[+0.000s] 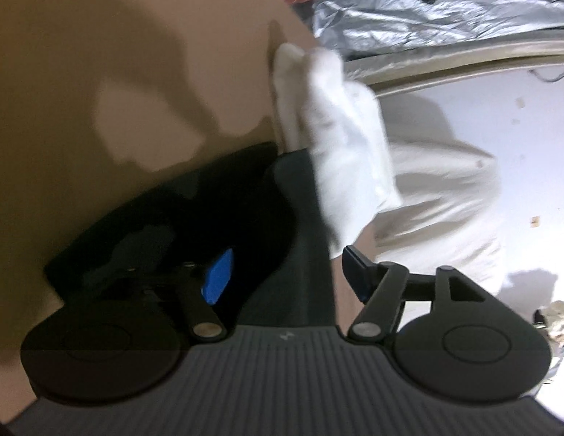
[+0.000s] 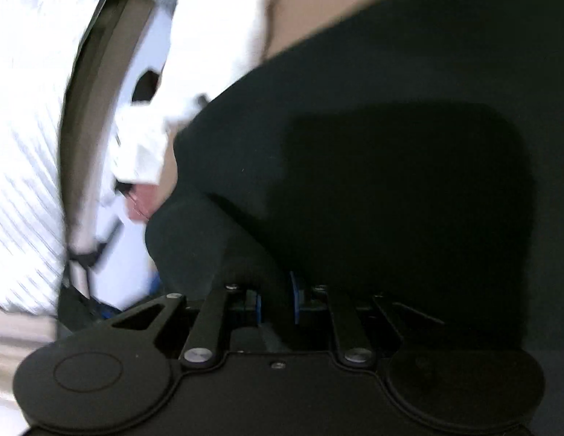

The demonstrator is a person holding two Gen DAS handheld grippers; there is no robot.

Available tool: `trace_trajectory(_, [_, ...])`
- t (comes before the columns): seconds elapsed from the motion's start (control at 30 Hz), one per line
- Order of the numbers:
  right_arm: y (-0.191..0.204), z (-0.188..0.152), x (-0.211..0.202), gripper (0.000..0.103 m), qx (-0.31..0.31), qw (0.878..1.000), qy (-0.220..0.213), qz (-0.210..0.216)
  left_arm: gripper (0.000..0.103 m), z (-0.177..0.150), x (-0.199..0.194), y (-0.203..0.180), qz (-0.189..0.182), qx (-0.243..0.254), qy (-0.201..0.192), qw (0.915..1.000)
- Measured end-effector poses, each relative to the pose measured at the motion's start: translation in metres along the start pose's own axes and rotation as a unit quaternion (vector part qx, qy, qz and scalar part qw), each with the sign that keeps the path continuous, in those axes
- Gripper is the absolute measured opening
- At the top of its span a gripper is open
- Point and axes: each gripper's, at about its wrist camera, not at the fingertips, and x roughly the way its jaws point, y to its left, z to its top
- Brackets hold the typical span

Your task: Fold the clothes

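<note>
Right tongs [image 2: 276,303] pinch one black garment [image 2: 372,145]; left tongs [image 1: 287,283] gape.

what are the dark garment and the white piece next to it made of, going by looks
Dark garment: looks like soft matte knit or jersey, no sheen, bunching in rounded folds between the right tool's pads. White piece: seems a thicker, fuzzy cotton-like cloth with soft creases. Motion blur hides any weave, so both are guesses.
</note>
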Motion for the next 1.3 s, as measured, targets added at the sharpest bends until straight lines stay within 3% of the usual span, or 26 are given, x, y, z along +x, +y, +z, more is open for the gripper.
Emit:
trace_trajectory(0.17, [-0.001, -0.007, -0.005, 0.011, -0.015, 1.0, -0.022, 0.001, 0.071, -0.019, 0.025, -0.008, 0.034, 0.038, 0.058, 0.997])
trace_trajectory(0.2, [0.0, -0.011, -0.006, 0.012, -0.019, 0.999, -0.027, 0.001, 0.065, -0.023, 0.029, -0.013, 0.051, 0.063, 0.064, 0.9947])
trace_trajectory(0.23, [0.0, -0.012, -0.008, 0.012, -0.02, 0.999, -0.031, 0.003, 0.057, -0.026, 0.031, -0.019, 0.07, 0.089, 0.062, 0.9917])
trace_trajectory(0.27, [0.001, -0.013, -0.009, 0.015, -0.022, 0.999, -0.035, 0.008, 0.013, -0.029, 0.033, -0.024, 0.087, 0.112, 0.058, 0.9882])
trace_trajectory(0.3, [0.002, -0.013, -0.009, 0.018, -0.025, 0.999, -0.039, 0.014, 0.003, -0.03, 0.029, -0.028, 0.091, 0.119, 0.046, 0.9876])
trace_trajectory(0.37, [0.003, -0.02, -0.015, 0.03, -0.028, 0.999, -0.029, 0.019, 0.003, -0.027, 0.011, -0.031, 0.073, 0.104, 0.007, 0.9919])
trace_trajectory(0.4, [0.004, -0.023, -0.018, 0.044, -0.03, 0.999, -0.025, 0.022, 0.003, -0.025, 0.0, -0.034, 0.075, 0.11, -0.018, 0.9909])
trace_trajectory(0.5, [0.02, -0.048, -0.043, 0.064, -0.081, 0.996, -0.009, 0.032, 0.003, -0.022, -0.03, -0.045, 0.131, 0.16, -0.083, 0.9748])
trace_trajectory(0.53, [0.024, -0.059, -0.054, 0.065, -0.108, 0.994, -0.012, 0.027, 0.003, -0.022, -0.033, -0.041, 0.145, 0.159, -0.084, 0.973])
trace_trajectory(0.67, [0.018, -0.105, -0.083, 0.065, -0.22, 0.973, -0.036, -0.059, 0.002, -0.019, -0.023, -0.022, 0.198, 0.146, -0.061, 0.9673])
trace_trajectory(0.8, [0.012, -0.139, -0.095, 0.065, -0.292, 0.948, -0.059, -0.11, 0.002, -0.023, -0.035, -0.038, 0.179, 0.173, -0.088, 0.9645])
trace_trajectory(0.87, [0.014, -0.146, -0.102, 0.065, -0.309, 0.941, -0.071, -0.117, 0.003, -0.024, -0.035, -0.041, 0.213, 0.187, -0.1, 0.9536])
trace_trajectory(1.0, [0.019, -0.149, -0.103, 0.065, -0.334, 0.93, -0.069, -0.135, 0.006, -0.016, -0.036, -0.022, 0.355, 0.153, -0.106, 0.916])
trace_trajectory(1.03, [0.02, -0.148, -0.103, 0.065, -0.338, 0.929, -0.066, -0.139, 0.007, -0.013, -0.045, -0.017, 0.349, 0.13, -0.106, 0.9221])
trace_trajectory(1.07, [0.026, -0.147, -0.1, 0.065, -0.342, 0.927, -0.064, -0.141, 0.018, -0.011, -0.057, -0.011, 0.309, 0.102, -0.107, 0.9394])
trace_trajectory(1.1, [0.028, -0.148, -0.102, 0.065, -0.347, 0.925, -0.066, -0.141, 0.039, -0.009, -0.068, -0.005, 0.268, 0.075, -0.107, 0.9545])
trace_trajectory(1.13, [0.028, -0.148, -0.104, 0.065, -0.349, 0.925, -0.068, -0.137, 0.051, -0.008, -0.075, -0.001, 0.233, 0.054, -0.105, 0.9652])
trace_trajectory(1.17, [0.029, -0.149, -0.105, 0.065, -0.35, 0.925, -0.07, -0.133, 0.061, -0.009, -0.078, 0.001, 0.212, 0.043, -0.099, 0.9712])
trace_trajectory(1.2, [0.029, -0.149, -0.107, 0.065, -0.351, 0.924, -0.072, -0.129, 0.061, -0.011, -0.076, 0.001, 0.202, 0.044, -0.088, 0.9743])
trace_trajectory(1.3, [0.028, -0.15, -0.102, 0.065, -0.347, 0.926, -0.079, -0.128, 0.072, -0.019, -0.053, 0.0, 0.219, 0.056, -0.034, 0.9736])
